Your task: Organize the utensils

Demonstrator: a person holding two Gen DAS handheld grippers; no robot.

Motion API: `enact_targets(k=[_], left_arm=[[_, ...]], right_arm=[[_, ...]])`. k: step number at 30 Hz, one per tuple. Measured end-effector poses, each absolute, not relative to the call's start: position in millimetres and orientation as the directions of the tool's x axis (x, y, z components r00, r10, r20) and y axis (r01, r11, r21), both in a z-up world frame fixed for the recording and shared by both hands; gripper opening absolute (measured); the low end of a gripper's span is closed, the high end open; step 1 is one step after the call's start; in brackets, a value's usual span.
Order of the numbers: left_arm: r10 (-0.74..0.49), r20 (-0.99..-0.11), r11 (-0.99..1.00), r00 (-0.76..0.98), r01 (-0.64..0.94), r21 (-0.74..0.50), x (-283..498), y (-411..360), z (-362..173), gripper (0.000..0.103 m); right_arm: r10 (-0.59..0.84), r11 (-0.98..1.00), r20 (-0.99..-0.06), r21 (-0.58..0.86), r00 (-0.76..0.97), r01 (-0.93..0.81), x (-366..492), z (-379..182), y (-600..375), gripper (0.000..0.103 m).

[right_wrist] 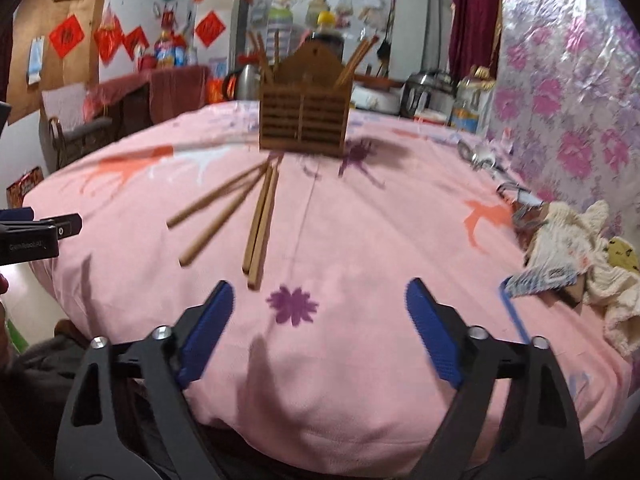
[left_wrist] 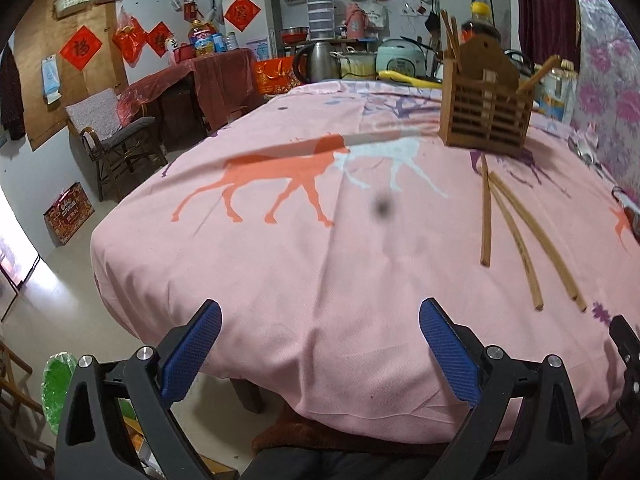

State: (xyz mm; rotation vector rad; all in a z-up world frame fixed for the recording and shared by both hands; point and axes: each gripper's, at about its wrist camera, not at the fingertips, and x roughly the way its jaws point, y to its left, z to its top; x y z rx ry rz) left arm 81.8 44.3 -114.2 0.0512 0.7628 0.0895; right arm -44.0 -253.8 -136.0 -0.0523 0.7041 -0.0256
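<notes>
Right now both of your tools hang over the near edge of the pink tablecloth [right_wrist: 360, 216], jaws spread, nothing between the pads

Right gripper [right_wrist: 320, 328]: released, blue pads well apart, bare cloth and a purple flower print [right_wrist: 293, 305] showing in the gap. Left gripper [left_wrist: 320, 344]: likewise released, only cloth between its fingers

Loose chopsticks [right_wrist: 256, 224]: four lie flat on the cloth in the right wrist view, two as a tight pair side by side, two more splayed off toward the left. Their far ends gather near the foot of the wooden chopstick holder [right_wrist: 306, 120]; their near ends fan back toward you. So the long axis runs roughly away from you, not across

Key relation: the near end of the tight pair sits just ahead of the right gripper's left finger, slightly left of its centre line. From the left wrist view the same sticks [left_wrist: 516, 240] lie well off to the right, past that tool's right finger. Your right hand is the nearer one

Judgement: the spread jaws close across the sticks' width as they lie, so a small shift left and forward should line them up; little roll looks needed. Flat sticks on soft cloth may roll or take fabric with them

Holder stands upright at the far side, some chopsticks [right_wrist: 360, 58] already leaning inside
</notes>
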Motion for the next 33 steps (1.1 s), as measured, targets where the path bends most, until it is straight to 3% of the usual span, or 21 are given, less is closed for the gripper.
enact_targets(k=[6, 11, 16, 20, 33], left_arm=[[0.089, -0.701, 0.996, 0.708, -0.049, 0.077, 85.5, 42.5, -119.7, 0.097], [0.082, -0.714, 0.996, 0.696, -0.043, 0.072, 86.2, 43.6, -124.1, 0.097], [0.078, -0.729, 0.997, 0.68, -0.044, 0.066, 90.6, 43.7, -128.9, 0.097], [0.074, -0.739, 0.997, 0.669, -0.047, 0.057, 93.3, 45.1, -132.0, 0.097], [0.076, -0.729, 0.997, 0.68, -0.046, 0.061, 92.4, 43.8, -130.9, 0.097]], right_arm=[[0.012, 0.995, -0.662, -0.064, 0.75, -0.073, -42.9, -142.4, -241.3, 0.056], [0.067, 0.99, -0.68, -0.046, 0.73, -0.133, -38.4, -147.1, -233.1, 0.032], [0.106, 0.989, -0.684, -0.005, 0.722, -0.151, -28.7, -149.4, -230.8, 0.022], [0.133, 0.987, -0.688, 0.024, 0.713, -0.16, -20.8, -152.4, -230.3, 0.007], [0.015, 0.998, -0.699, 0.053, 0.715, 0.03, -16.2, -155.6, -263.2, 0.006]])
